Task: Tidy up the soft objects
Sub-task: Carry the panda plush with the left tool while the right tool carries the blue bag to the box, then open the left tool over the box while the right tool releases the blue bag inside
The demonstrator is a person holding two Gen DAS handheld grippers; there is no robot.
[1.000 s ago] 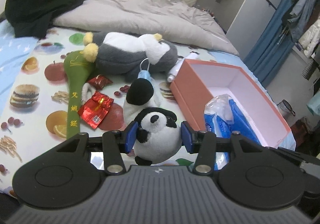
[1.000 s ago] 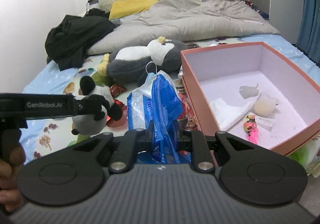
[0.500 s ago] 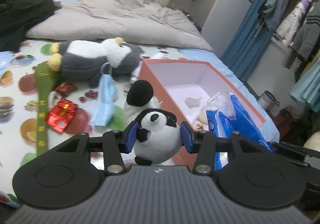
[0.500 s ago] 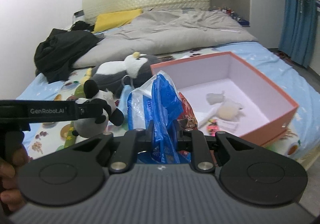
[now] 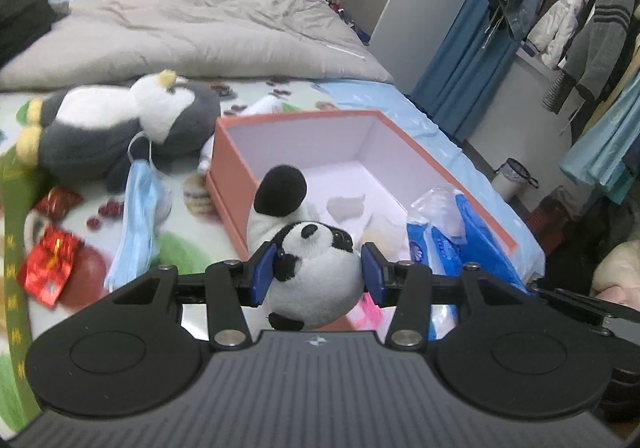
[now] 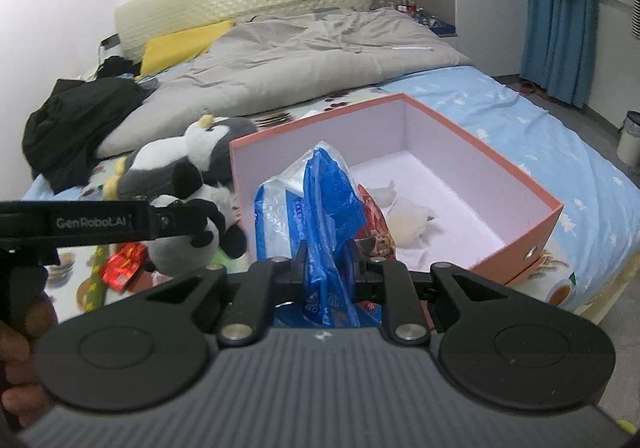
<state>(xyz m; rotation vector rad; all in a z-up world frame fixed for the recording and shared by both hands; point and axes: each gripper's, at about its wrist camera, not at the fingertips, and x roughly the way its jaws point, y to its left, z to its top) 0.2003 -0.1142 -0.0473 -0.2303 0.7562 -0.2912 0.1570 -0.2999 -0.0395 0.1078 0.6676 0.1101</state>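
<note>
At the far left of the bed, a black garment lies bunched beside a yellow pillow and a grey duvet. Nearer, a red foil packet rests on the fruit-print sheet, with a blue face mask just right of it, its loop touching a large penguin plush lying on its side.

The left tool is clenched on a small panda plush, its blue pads pressing both sides of the round white body; the toy is lifted off the bed, over the near left edge of the orange box. The box stands open right of the penguin, its pale interior holding a few small whitish items that are too blurred to identify.

The right tool is squeezed tight on a blue and clear plastic bag, which stands up between its fingers in front of the box's near left corner.

Far right, blue curtains hang beside clothes.
</note>
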